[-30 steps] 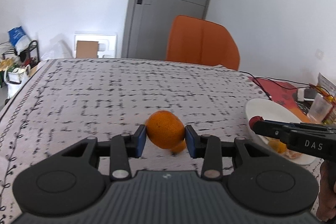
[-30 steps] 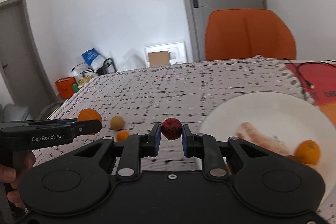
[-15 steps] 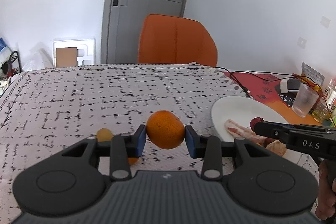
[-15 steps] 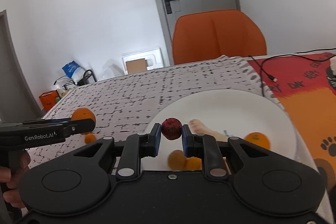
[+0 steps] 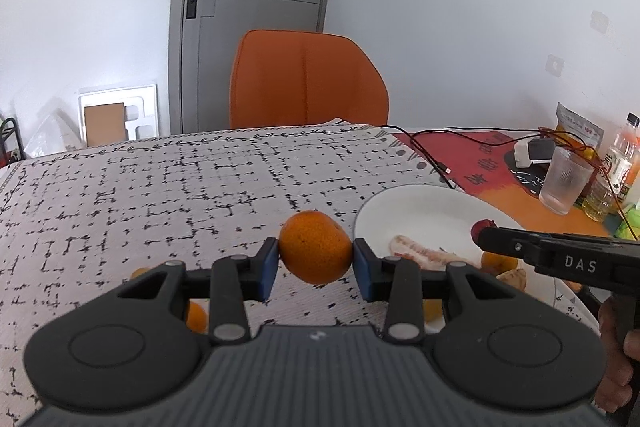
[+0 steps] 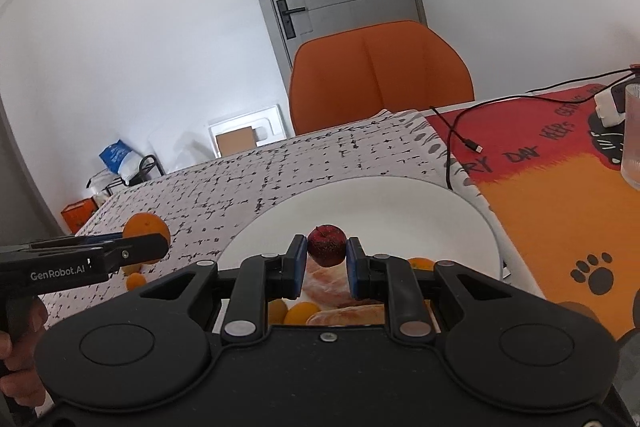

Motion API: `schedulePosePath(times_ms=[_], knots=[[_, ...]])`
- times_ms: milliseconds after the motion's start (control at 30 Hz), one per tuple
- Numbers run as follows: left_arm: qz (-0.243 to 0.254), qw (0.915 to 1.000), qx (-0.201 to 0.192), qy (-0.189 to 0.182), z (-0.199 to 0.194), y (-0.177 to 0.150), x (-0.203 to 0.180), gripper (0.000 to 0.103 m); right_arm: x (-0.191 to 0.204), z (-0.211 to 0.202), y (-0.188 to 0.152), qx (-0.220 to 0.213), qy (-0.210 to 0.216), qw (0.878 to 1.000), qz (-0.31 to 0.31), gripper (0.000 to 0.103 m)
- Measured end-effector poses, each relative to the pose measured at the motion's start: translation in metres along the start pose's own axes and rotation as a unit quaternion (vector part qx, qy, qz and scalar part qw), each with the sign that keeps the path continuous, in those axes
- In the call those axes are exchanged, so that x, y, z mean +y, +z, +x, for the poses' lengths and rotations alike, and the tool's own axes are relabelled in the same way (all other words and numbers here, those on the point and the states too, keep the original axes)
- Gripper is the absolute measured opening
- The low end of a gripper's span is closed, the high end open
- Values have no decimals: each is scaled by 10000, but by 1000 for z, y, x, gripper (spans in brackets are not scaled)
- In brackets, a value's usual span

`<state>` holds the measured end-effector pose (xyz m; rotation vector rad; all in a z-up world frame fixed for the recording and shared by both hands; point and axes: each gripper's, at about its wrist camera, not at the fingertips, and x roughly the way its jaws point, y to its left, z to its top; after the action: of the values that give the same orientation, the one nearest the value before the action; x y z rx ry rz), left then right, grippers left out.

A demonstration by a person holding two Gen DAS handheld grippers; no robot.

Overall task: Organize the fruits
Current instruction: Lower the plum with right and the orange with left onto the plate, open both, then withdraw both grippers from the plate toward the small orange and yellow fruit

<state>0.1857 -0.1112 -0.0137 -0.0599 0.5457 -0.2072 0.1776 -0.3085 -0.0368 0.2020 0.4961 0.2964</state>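
My left gripper (image 5: 315, 263) clamps an orange mandarin (image 5: 315, 247) between its blue pads, held above the patterned tablecloth (image 5: 160, 187) just left of the white plate (image 5: 420, 211). My right gripper (image 6: 327, 263) pinches a small dark red fruit (image 6: 327, 245) over that plate, which holds peeled segments (image 6: 344, 315) and other small orange fruits (image 6: 300, 311).

I am seeing the left gripper (image 5: 315, 260) and right gripper (image 6: 327, 258) showing black bodies, blue pads (image 5: 267, 267), silver screws, perhaps bare skin gripping the handles.
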Motion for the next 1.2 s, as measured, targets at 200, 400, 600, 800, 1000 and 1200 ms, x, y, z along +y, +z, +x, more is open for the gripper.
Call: schedulePosePath(times_ms=[200,400,600,800,1000,1200], knots=[[116,9999,-1,-96,6,3,-11,38,-4,-5,1,-114,-105,9999,-27,30],[230,9993,-1,-289,13,6,-26,38,-13,-15,-2,-132,-225,9996,54,34],[231,9988,-33,-437,14,11,-36,39,-15,-23,-3,-163,-298,9994,87,43],[343,9988,-81,-345,7,12,-33,45,-8,-22,-2,-159,-242,9996,20,50],[131,9999,67,18,0,6,-9,64,3,-16,-3,-134,-121,9998,-14,57],[18,9993,10,363,-12,2,13,80,18,-9,-3,-109,24,9999,-90,69]])
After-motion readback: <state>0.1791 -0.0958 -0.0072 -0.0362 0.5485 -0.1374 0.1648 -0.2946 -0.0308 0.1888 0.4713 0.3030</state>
